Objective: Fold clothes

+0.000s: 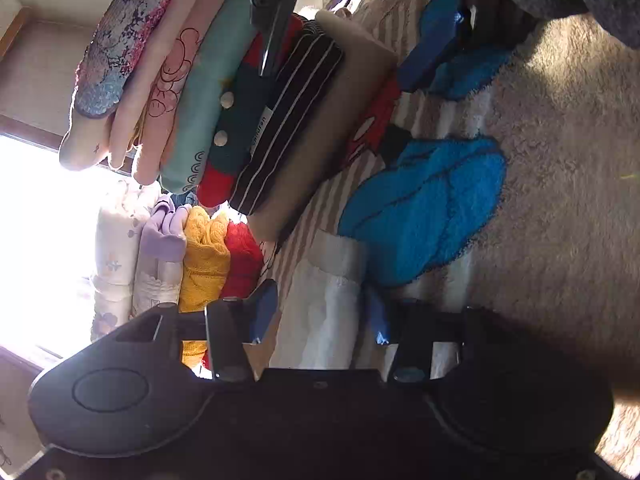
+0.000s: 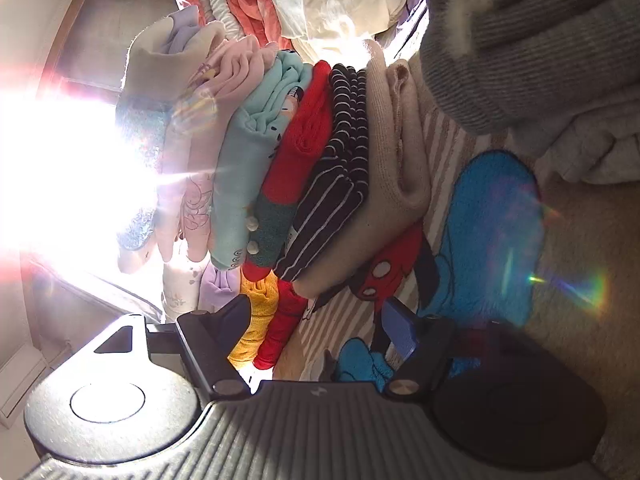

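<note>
A stack of folded clothes (image 1: pixel 224 112) lies on a fleece blanket (image 1: pixel 560 160): floral, pink, teal, red-and-green with buttons, black striped (image 2: pixel 332 184) and beige layers. My left gripper (image 1: pixel 320 314) is open, its blue fingertips (image 1: pixel 264 308) wide apart either side of a white cloth (image 1: pixel 324 280) on the blanket. My right gripper (image 2: pixel 318 322) is open too, facing the stack (image 2: pixel 280 160) with nothing between its fingers. In the left wrist view the right gripper (image 1: pixel 336 76) hovers at the stack's black striped and beige layers, one finger over them and the blue finger (image 1: pixel 432 40) beyond.
A second pile of white, lilac, yellow (image 1: pixel 204 264) and red folded items stands beside the first stack. The blanket carries blue (image 1: pixel 424 208) and red cartoon patches. Grey ribbed knit fabric (image 2: pixel 540 40) fills the upper right. A bright window (image 2: pixel 60 168) glares on the left.
</note>
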`<state>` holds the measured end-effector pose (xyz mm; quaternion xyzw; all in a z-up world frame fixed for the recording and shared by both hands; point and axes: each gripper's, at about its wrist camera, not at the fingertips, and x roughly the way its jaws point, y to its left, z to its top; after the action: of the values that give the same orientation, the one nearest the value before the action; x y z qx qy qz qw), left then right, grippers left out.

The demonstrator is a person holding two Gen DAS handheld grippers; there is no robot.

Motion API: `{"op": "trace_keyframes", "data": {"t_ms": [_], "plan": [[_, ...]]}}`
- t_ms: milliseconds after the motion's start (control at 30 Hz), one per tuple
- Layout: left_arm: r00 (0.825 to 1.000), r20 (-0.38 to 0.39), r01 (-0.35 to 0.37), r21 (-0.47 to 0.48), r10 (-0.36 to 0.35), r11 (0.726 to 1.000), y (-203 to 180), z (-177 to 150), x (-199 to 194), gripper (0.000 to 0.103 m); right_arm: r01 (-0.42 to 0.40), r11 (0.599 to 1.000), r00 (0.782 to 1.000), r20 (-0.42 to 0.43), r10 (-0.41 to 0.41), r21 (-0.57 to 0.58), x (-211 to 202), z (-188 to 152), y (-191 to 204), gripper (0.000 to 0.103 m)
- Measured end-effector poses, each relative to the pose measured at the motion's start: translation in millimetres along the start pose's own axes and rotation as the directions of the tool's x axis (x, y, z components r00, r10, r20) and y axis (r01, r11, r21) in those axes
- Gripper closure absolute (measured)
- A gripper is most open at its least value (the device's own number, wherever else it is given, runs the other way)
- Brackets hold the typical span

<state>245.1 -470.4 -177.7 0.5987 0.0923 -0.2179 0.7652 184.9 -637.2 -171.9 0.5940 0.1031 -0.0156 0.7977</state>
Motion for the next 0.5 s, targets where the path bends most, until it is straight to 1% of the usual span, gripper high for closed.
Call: {"op": "trace_keyframes", "data": {"t_ms": [100, 167, 233, 267, 300, 367, 433, 467, 500], "plan": [[1.000, -0.015, -0.010, 0.002, 0.010, 1.000, 1, 2, 4, 0.057, 0.015, 1.000, 1.000, 0.009, -0.015, -0.010, -7, 5, -1, 0.030], [0.999, -0.028, -0.024, 0.026, 0.025, 0.999, -1, 9, 11, 0.057, 0.009, 1.000, 1.000, -0.001, -0.009, -0.009, -9, 6, -2, 0.029], [0.998, -0.036, -0.053, 0.058, 0.056, 0.997, -4, 14, 21, 0.057, 0.012, 1.000, 1.000, -0.008, -0.012, -0.017, -10, 7, -2, 0.029], [0.997, -0.043, -0.059, 0.059, 0.062, 0.997, -5, 16, 25, 0.061, 0.013, 1.000, 1.000, -0.010, -0.014, -0.017, -10, 8, -3, 0.028], [0.997, -0.056, -0.057, 0.054, 0.060, 0.997, -5, 18, 28, 0.071, 0.015, 1.000, 1.000, -0.012, -0.015, -0.018, -10, 9, -3, 0.028], [0.995, -0.078, -0.056, 0.042, 0.060, 0.998, -6, 20, 34, 0.078, 0.019, 1.000, 1.000, -0.017, -0.019, -0.025, -10, 9, -3, 0.028], [0.996, -0.058, -0.073, 0.027, 0.075, 0.997, -3, 19, 28, 0.091, 0.025, 0.999, 0.999, -0.023, -0.026, -0.040, -10, 8, 0, 0.028], [0.996, -0.050, -0.077, 0.014, 0.077, 0.997, 0, 18, 24, 0.093, 0.027, 0.998, 0.999, -0.033, -0.029, -0.057, -10, 6, 2, 0.026], [0.996, -0.040, -0.081, -0.009, 0.080, 0.997, 4, 15, 18, 0.094, 0.021, 0.997, 0.999, -0.044, -0.024, -0.070, -9, 4, 4, 0.026]]}}
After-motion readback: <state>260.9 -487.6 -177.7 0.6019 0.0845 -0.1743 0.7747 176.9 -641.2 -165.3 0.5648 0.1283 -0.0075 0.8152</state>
